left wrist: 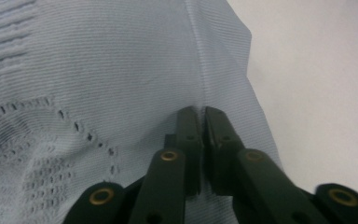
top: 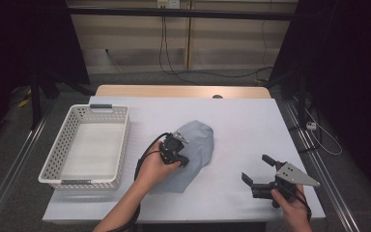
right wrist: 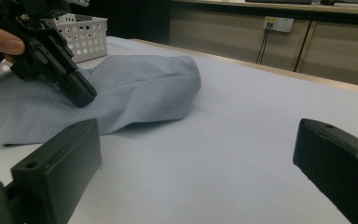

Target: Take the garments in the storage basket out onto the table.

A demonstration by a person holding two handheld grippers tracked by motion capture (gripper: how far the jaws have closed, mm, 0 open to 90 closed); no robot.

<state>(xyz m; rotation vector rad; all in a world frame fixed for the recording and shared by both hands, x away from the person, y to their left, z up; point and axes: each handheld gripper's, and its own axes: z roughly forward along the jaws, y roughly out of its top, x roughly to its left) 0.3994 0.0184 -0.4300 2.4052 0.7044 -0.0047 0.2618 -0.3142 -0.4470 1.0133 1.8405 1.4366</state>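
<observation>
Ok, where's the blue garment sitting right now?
In the high view the blue garment lies mid-table on the white cover, right of the white basket, with the left gripper pinching a fold of it.

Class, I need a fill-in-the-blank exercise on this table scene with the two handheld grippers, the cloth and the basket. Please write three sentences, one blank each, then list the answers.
1. The left gripper has its black jaws pinched on a fold of the pale ____ knitted cloth.
2. The right gripper hovers over the white table with its jaws ____.
3. The white perforated plastic basket beside the cloth holds ____.

Missing words: blue; open; nothing
</observation>
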